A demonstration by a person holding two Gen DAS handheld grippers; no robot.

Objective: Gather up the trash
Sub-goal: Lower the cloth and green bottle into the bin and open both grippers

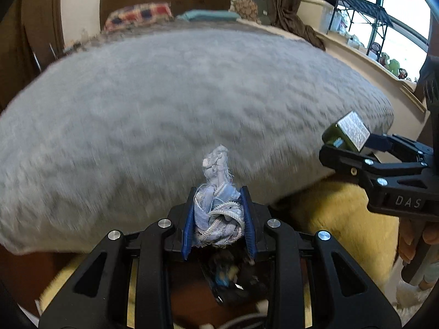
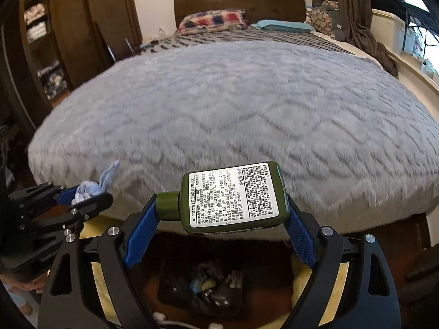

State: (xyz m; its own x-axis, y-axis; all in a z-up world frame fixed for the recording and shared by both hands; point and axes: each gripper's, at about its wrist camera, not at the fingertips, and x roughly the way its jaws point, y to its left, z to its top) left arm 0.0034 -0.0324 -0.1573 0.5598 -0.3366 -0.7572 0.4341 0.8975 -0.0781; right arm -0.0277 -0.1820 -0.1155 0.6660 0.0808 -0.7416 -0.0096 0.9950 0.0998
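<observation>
My left gripper (image 1: pixel 218 213) is shut on a crumpled blue-and-white cloth scrap (image 1: pixel 218 205), held in the air over the foot of the bed; it also shows in the right wrist view (image 2: pixel 87 189). My right gripper (image 2: pixel 219 213) is shut on a green bottle (image 2: pixel 233 197) with a white printed label, held sideways; the bottle shows in the left wrist view (image 1: pixel 347 133) at the right. Below both grippers a dark bin (image 2: pixel 200 282) with several scraps in it stands on the floor.
A grey fluffy blanket (image 2: pixel 233 104) covers the bed ahead. Pillows (image 2: pixel 211 20) and a headboard lie at the far end. A wooden wardrobe (image 2: pixel 68 27) stands left, a window sill with small items (image 1: pixel 384 57) right. A yellow rug (image 1: pixel 343 213) lies below.
</observation>
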